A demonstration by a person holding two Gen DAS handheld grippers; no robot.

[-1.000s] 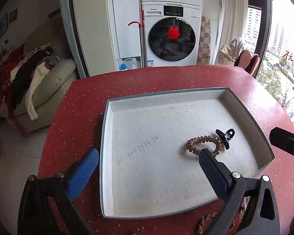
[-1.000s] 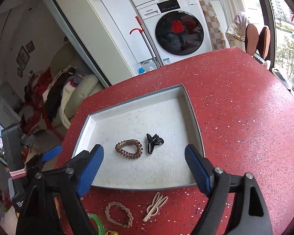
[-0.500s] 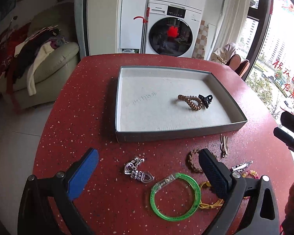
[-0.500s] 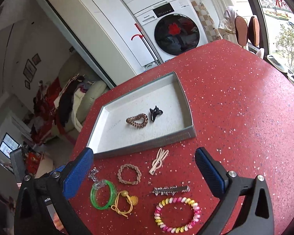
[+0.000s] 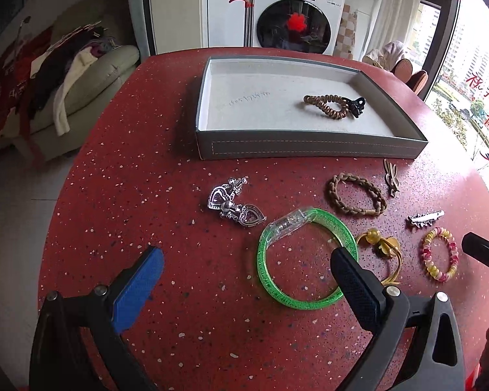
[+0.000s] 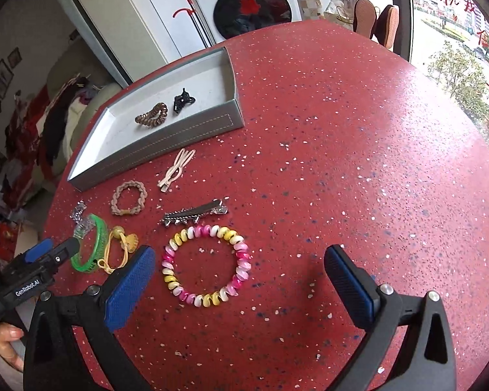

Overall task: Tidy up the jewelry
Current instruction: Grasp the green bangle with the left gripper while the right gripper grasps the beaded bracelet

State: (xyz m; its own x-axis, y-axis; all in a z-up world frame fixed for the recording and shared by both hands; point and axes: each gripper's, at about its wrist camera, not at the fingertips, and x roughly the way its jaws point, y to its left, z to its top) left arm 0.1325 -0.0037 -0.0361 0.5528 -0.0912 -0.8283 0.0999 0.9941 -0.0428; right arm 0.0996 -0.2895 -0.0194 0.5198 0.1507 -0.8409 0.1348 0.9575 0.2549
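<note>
Right gripper (image 6: 239, 272) hangs wide open and empty, the pink-and-yellow coil bracelet (image 6: 207, 265) on the red bench (image 6: 358, 137) at its 11 o'clock; left gripper (image 5: 244, 275) open too, farther off.

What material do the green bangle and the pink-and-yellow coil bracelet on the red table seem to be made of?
Green bangle: probably hard translucent plastic or acrylic; light passes through it and it has a clear, glossy clasp section.
Pink-and-yellow coil bracelet: looks like shiny plastic spiral cord, with smooth glossy coils; whether it is stretchy cannot be told.
</note>
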